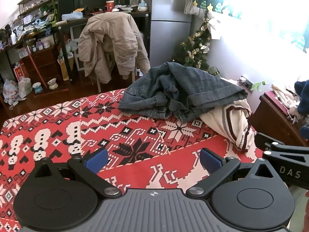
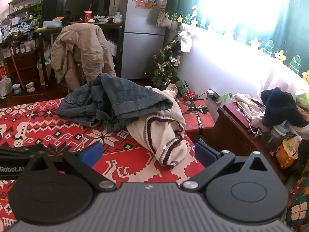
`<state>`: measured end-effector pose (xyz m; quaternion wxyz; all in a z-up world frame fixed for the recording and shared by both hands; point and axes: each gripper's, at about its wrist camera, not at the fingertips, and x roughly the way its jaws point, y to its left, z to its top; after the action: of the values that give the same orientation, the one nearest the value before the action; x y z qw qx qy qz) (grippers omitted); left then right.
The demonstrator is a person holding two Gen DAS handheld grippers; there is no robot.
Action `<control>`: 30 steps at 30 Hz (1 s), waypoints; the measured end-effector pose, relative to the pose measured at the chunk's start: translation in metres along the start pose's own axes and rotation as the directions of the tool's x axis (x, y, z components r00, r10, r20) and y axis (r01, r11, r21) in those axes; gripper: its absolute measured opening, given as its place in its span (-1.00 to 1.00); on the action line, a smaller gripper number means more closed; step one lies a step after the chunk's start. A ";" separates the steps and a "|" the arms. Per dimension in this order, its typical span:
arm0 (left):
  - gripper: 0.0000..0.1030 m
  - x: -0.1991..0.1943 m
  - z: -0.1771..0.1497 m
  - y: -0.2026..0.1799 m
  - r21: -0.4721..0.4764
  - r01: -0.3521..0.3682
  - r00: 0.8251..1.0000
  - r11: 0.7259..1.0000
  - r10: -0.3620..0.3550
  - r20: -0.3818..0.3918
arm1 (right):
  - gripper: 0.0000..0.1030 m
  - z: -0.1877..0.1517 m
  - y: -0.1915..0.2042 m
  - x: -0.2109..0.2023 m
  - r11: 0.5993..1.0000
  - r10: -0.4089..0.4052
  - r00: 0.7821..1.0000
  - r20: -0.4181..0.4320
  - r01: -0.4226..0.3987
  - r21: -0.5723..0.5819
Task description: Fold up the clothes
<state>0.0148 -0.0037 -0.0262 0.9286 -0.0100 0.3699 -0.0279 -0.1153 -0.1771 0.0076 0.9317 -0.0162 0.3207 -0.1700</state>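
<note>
A crumpled pair of blue jeans (image 1: 173,90) lies in a heap at the far right of the table, partly on top of a cream sweater with maroon and grey trim (image 1: 229,121). Both also show in the right wrist view, jeans (image 2: 115,100) and sweater (image 2: 164,133). My left gripper (image 1: 153,159) is open and empty, above the cloth well short of the heap. My right gripper (image 2: 147,153) is open and empty, its fingers on either side of the sweater's near cuff without touching it. The right gripper's body shows at the left view's right edge (image 1: 285,166).
The table wears a red, white and black patterned cloth (image 1: 58,127). A chair draped with a beige jacket (image 1: 112,46) stands behind it. A dark wood side table (image 2: 239,127) with clutter and a red gift box (image 2: 197,116) stand to the right. A grey fridge (image 1: 170,23) and a small Christmas tree (image 2: 166,65) stand at the back.
</note>
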 end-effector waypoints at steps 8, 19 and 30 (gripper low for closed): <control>0.99 0.019 -0.001 0.004 -0.013 0.001 1.000 1.000 -0.001 0.024 | 0.99 -0.008 -0.002 0.012 0.999 -0.037 0.996 0.080 0.036 0.008; 0.99 0.063 0.001 0.023 -0.009 0.062 0.996 0.998 -0.061 0.063 | 0.99 -0.006 0.006 0.063 0.997 0.063 0.997 0.041 -0.061 -0.053; 0.99 0.107 0.020 0.045 0.051 -0.019 0.987 0.999 0.011 0.157 | 0.99 0.015 0.025 0.131 0.974 0.144 0.989 0.025 -0.137 -0.181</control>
<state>0.1076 0.0346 -0.0868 0.9550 0.0149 0.2948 -0.0297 -0.0016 -0.1973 -0.0618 0.9421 -0.0804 0.3171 -0.0736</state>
